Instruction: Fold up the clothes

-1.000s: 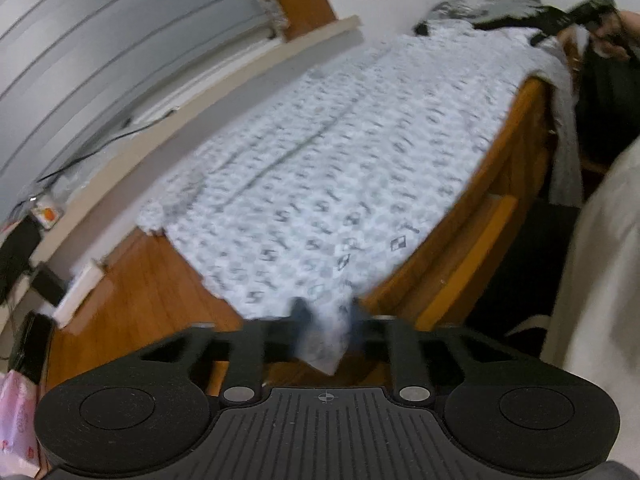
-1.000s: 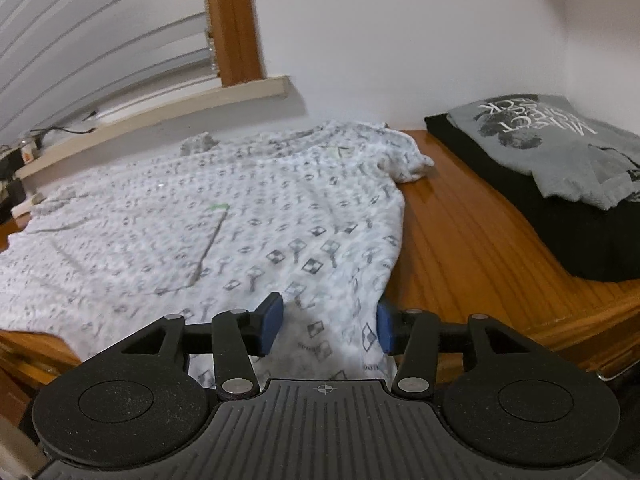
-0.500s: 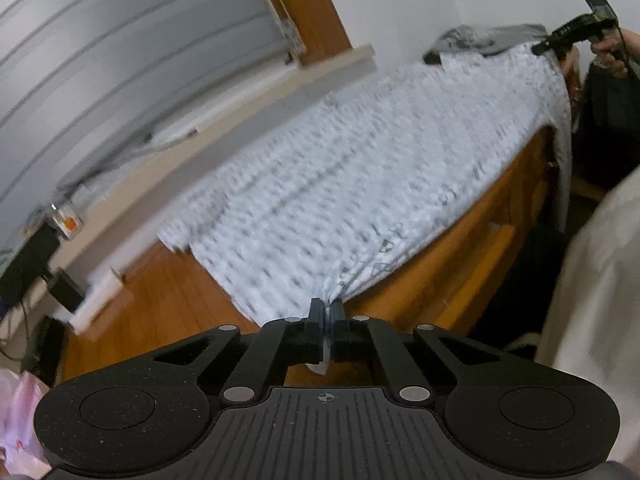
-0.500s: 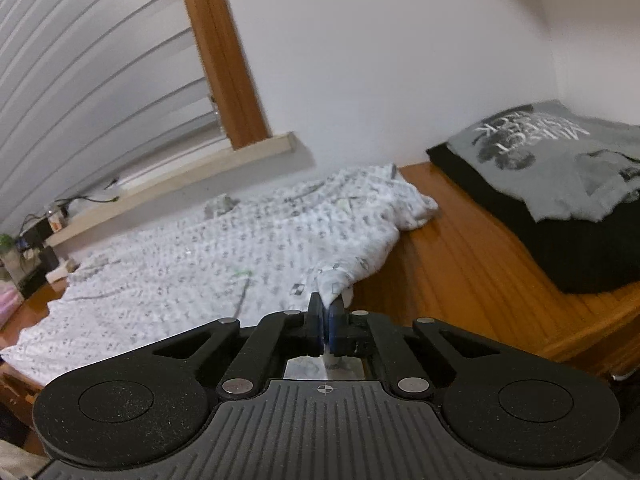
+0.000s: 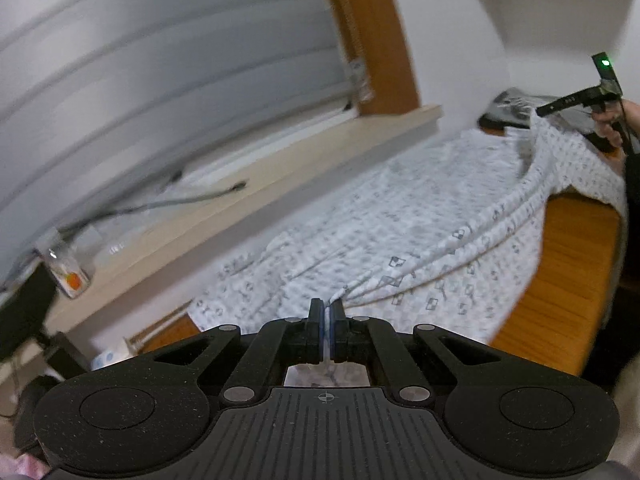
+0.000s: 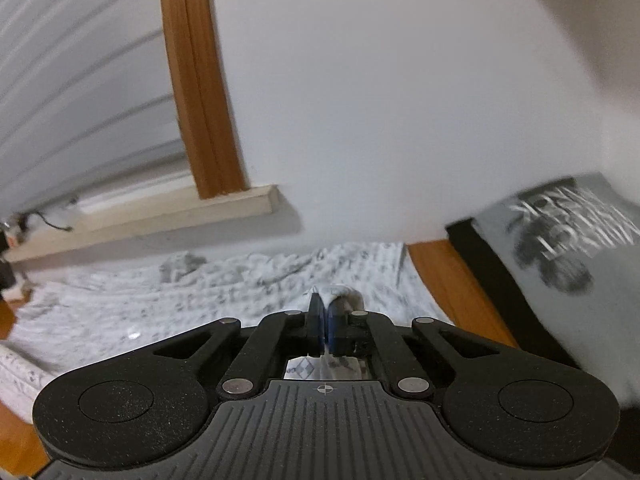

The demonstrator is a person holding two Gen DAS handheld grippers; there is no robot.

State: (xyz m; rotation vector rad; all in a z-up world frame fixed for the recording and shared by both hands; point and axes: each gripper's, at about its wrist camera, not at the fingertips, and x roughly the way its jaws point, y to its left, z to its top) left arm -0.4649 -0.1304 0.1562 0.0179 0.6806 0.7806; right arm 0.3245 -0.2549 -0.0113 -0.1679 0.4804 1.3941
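Note:
A white garment with a small grey pattern (image 5: 420,220) lies spread along the wooden table (image 5: 568,280) under the window. My left gripper (image 5: 327,312) is shut on its near hem, and the cloth rises in taut folds from the pads. In the right wrist view the same patterned garment (image 6: 168,304) stretches away to the left, with my right gripper (image 6: 323,310) shut on a bunched corner of it. From the left wrist view, the right gripper (image 5: 540,112) shows far right, held by a hand (image 5: 616,124), lifting that end of the garment off the table.
A folded grey printed shirt (image 6: 568,240) lies on a black garment (image 6: 492,276) at the table's right end. A pale window sill (image 5: 280,168) with a cable runs behind the table, blinds above. A small jar (image 5: 68,272) stands at the sill's left.
Both grippers closed on the garment's near edge, then rose and moved toward the window, drawing the cloth up into folds. The hem that hung over the table edge is lifted.

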